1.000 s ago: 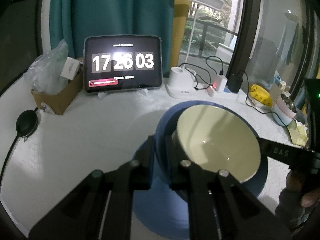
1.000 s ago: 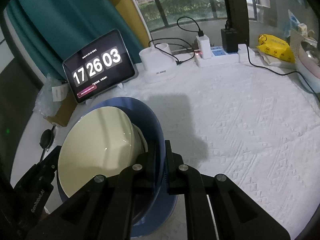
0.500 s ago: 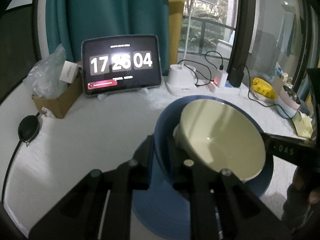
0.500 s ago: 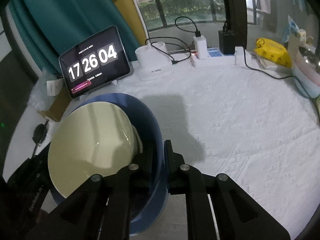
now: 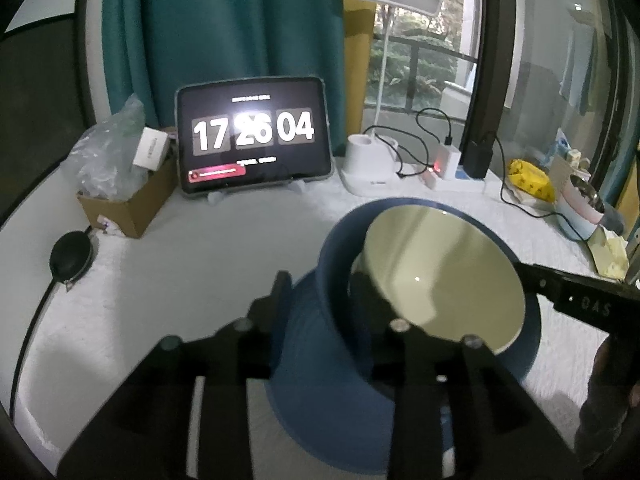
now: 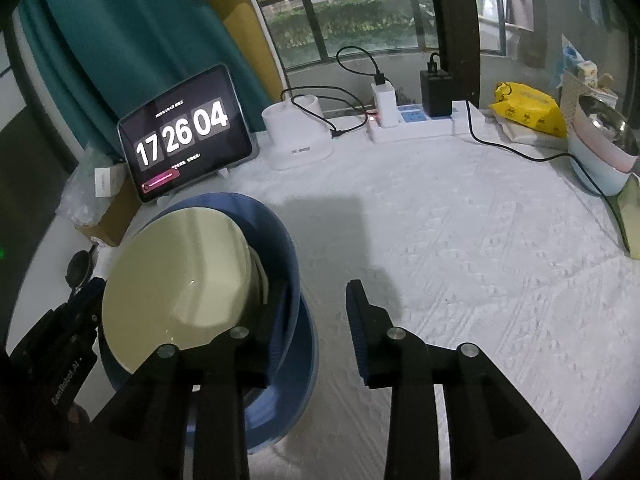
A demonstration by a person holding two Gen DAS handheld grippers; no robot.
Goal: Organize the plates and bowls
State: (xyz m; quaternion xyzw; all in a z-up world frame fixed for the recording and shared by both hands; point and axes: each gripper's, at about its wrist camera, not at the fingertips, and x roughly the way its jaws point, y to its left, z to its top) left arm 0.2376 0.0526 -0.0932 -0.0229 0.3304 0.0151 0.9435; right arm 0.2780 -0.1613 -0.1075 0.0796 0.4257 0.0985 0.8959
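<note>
A cream bowl sits nested in a blue bowl, which stands on a blue plate on the white tablecloth. My left gripper is open, with one finger outside the blue bowl's near wall and the other inside it. In the right wrist view the same cream bowl lies in the blue bowl on the blue plate. My right gripper is open, its left finger inside the blue bowl's rim and its right finger out over the cloth.
A tablet clock stands at the back, with a cardboard box to its left. A white lamp base, a power strip with cables, a yellow packet and pastel stacked bowls line the back and right.
Both grippers were shut on the blue bowl's rim and have now opened. The stack of bowls now rests on the blue plate.
</note>
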